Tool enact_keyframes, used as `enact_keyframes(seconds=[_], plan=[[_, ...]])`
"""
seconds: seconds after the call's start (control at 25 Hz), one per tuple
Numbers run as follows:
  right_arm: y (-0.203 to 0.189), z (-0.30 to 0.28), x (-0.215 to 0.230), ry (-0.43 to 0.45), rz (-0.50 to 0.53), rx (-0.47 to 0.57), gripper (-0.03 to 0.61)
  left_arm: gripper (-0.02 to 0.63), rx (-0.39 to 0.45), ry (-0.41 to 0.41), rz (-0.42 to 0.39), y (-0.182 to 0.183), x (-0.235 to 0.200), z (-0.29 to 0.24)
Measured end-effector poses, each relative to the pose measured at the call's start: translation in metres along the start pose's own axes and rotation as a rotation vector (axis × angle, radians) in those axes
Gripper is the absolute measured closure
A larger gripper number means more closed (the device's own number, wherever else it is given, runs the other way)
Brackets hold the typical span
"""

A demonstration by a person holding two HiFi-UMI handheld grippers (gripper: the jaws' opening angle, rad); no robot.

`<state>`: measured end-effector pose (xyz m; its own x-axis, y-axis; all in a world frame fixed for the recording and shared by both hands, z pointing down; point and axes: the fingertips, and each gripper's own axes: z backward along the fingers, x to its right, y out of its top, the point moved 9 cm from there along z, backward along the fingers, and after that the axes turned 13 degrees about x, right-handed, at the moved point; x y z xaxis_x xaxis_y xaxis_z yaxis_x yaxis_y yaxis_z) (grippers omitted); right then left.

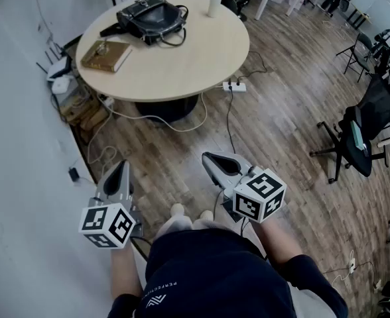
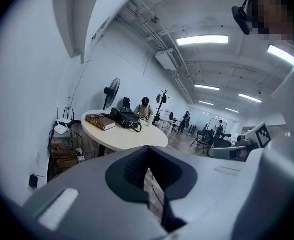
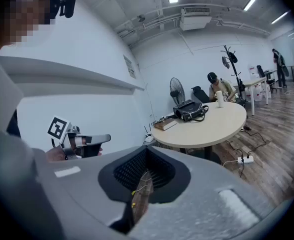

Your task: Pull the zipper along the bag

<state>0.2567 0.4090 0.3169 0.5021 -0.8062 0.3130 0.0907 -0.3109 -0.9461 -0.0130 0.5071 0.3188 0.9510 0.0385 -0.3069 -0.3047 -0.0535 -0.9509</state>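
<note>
**Both tongs shut and empty, bag sitting way over on the worktop**

So right now the left tongs [image 1: 122, 166] and the right tongs [image 1: 209, 156] are both pinched closed, and each gripper view shows nothing between the jaws. The person holds them low in front of the body, over the wood floor [image 1: 281, 118]. They tip a bit downward and point roughly at the worktop [image 1: 188, 55]. The 2 are apart from each other, each with its marker cube [image 1: 107, 225] at the back end.

The black bag [image 1: 152, 17] is on the far part of that round beige worktop, well apart from both tongs, with a strap loop flopped toward the near side. Its zipper is too small to make out from here. 1 brown book [image 1: 107, 55] lies near the bag, closer to the left rim. A white cup [image 1: 214, 4] stands at the far edge, to the bag's right.

On the floor beside the worktop's base there's a white power strip [image 1: 234, 86] with cords running off it. A black office chair [image 1: 361, 134] is over at the right. The right gripper view also catches a seated person [image 3: 218, 86] behind the worktop and a standing fan [image 3: 176, 89].
</note>
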Motion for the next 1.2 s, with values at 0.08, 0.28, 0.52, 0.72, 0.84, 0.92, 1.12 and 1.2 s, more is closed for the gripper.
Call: enact_keyframes(seconds=[0.08,0.28,0.52,0.72,0.84,0.92,1.12,1.2], plan=[[-0.001,0.000,-0.001,0.001,-0.013,0.007,0.574,0.598,-0.007,-0.002,-0.007,-0.001,0.000,0.001],[-0.005,-0.009,-0.006,0.032,-0.036,-0.015,0.574,0.598,-0.031,0.015,0.001,-0.005,-0.007,0.001],[-0.008,-0.035,-0.013,0.057,-0.034,-0.038,0.574,0.598,-0.044,0.011,-0.004,-0.002,-0.023,0.000],[-0.011,-0.062,-0.022,0.076,-0.031,-0.065,0.574,0.597,-0.044,0.003,-0.018,0.002,-0.041,-0.001],[-0.013,-0.078,-0.031,0.093,-0.031,-0.074,0.574,0.597,-0.055,0.016,-0.029,0.004,-0.053,0.003],[-0.015,-0.089,-0.037,0.103,-0.025,-0.075,0.574,0.597,-0.057,0.021,-0.029,0.004,-0.062,0.007],[-0.020,-0.109,-0.046,0.109,-0.024,-0.085,0.574,0.597,-0.066,0.032,-0.016,0.003,-0.082,0.010],[-0.022,-0.114,-0.046,0.109,-0.022,-0.099,0.574,0.597,-0.068,0.029,-0.007,0.003,-0.087,0.007]])
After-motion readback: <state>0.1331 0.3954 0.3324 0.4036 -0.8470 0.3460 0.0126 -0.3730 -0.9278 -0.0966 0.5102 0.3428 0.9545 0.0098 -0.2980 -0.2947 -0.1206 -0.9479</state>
